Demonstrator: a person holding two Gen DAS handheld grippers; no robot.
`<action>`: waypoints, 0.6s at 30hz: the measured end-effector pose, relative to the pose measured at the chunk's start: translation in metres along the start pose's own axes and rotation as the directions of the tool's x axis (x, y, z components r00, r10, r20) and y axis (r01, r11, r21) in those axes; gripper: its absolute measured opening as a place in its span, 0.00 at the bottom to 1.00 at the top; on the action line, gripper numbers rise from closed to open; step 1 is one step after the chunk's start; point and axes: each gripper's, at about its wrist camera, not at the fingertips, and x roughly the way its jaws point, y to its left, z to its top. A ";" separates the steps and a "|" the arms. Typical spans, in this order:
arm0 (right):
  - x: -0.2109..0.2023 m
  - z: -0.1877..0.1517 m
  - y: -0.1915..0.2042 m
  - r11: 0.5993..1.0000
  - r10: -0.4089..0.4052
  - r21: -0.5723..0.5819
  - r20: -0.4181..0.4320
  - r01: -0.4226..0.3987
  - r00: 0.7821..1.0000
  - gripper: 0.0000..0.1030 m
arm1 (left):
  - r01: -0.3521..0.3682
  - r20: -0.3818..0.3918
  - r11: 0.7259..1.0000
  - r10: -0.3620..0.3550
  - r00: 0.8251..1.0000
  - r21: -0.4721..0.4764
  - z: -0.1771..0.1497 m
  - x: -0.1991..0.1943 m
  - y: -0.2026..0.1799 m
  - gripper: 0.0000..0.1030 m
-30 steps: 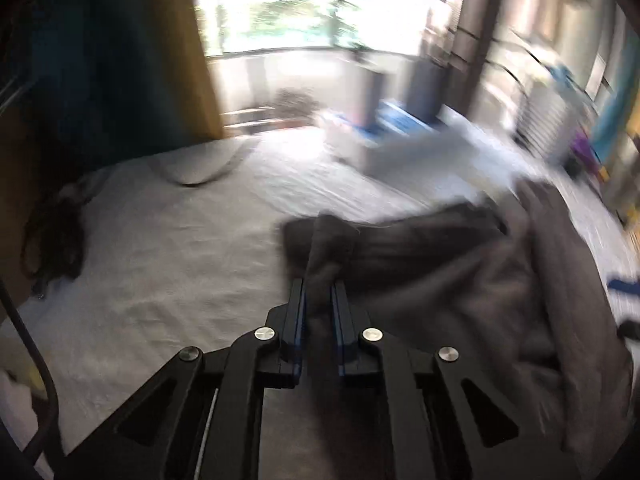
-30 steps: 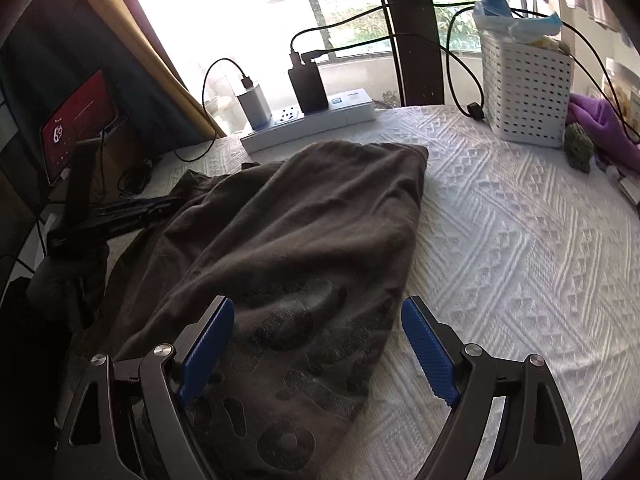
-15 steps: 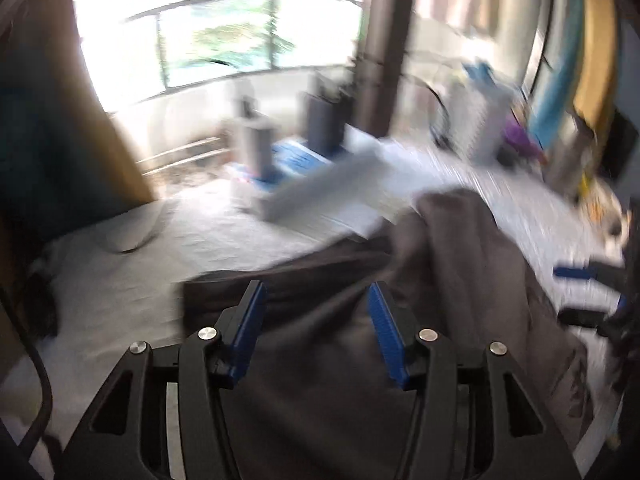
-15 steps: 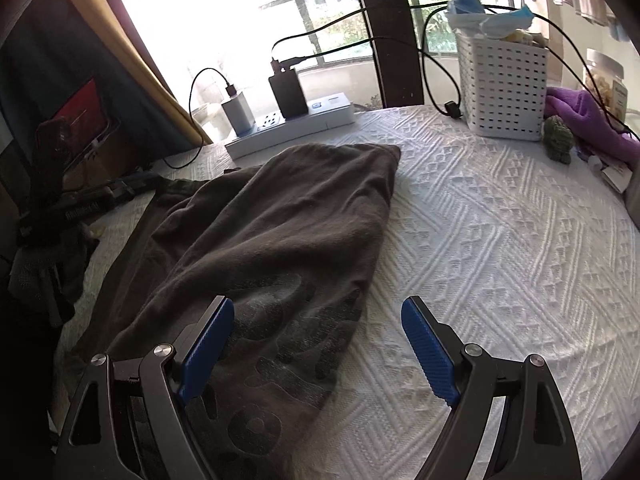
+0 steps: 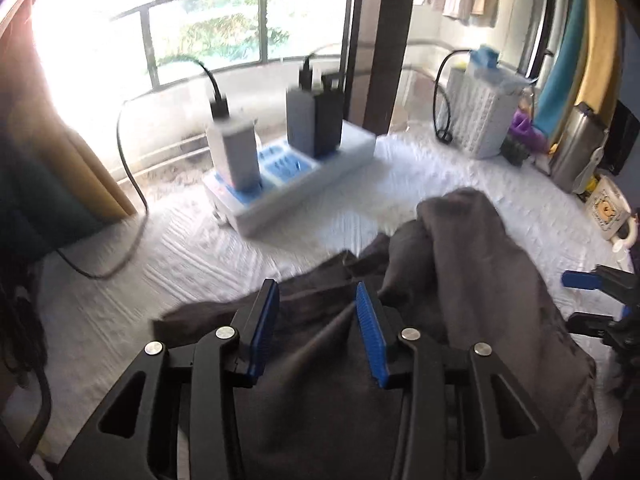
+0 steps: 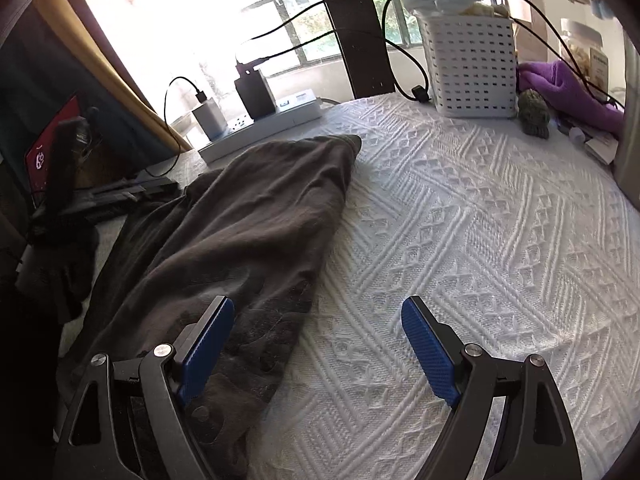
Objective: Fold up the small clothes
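Our left gripper (image 5: 316,324) has just been narrowing, half-spread and gripping nothing, over the dark garment (image 6: 248,216) at lower centre — our right gripper (image 6: 316,348) gapes empty, ready to catch its edge.

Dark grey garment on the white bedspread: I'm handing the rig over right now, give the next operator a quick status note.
Left gripper: open, nothing pinched; its jaws have just been closing a little, over the dark grey garment with cloth lying between them.
Right gripper: wide open, empty, over the garment's near right edge, one finger over cloth and one over the white bedspread.
Garment: lies in a long rumpled strip, one layer thrown over, far end near the power strip.
Done: a rough first fold.
Left: smooth it, fold it shorter, square the edges.
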 end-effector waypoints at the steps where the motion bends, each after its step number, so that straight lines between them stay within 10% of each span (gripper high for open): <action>1: 0.001 0.001 0.000 1.000 0.001 0.000 -0.001 -0.001 1.000 0.84 | -0.012 0.001 0.999 0.012 1.000 0.038 0.002 -0.002 0.000 0.41; 10: 0.005 0.001 0.000 1.000 0.001 0.004 -0.004 -0.001 1.000 0.84 | -0.012 -0.155 0.980 0.043 0.987 0.196 -0.011 0.038 -0.007 0.42; 14: 0.005 0.001 -0.003 1.000 -0.009 0.009 -0.002 0.009 1.000 0.84 | 0.014 -0.106 0.992 0.000 0.994 0.125 -0.010 0.033 0.003 0.07; 18: 0.008 0.003 -0.001 1.000 -0.025 -0.011 -0.001 0.025 1.000 0.84 | -0.027 -0.044 0.998 0.030 0.999 0.058 -0.008 0.024 0.013 0.05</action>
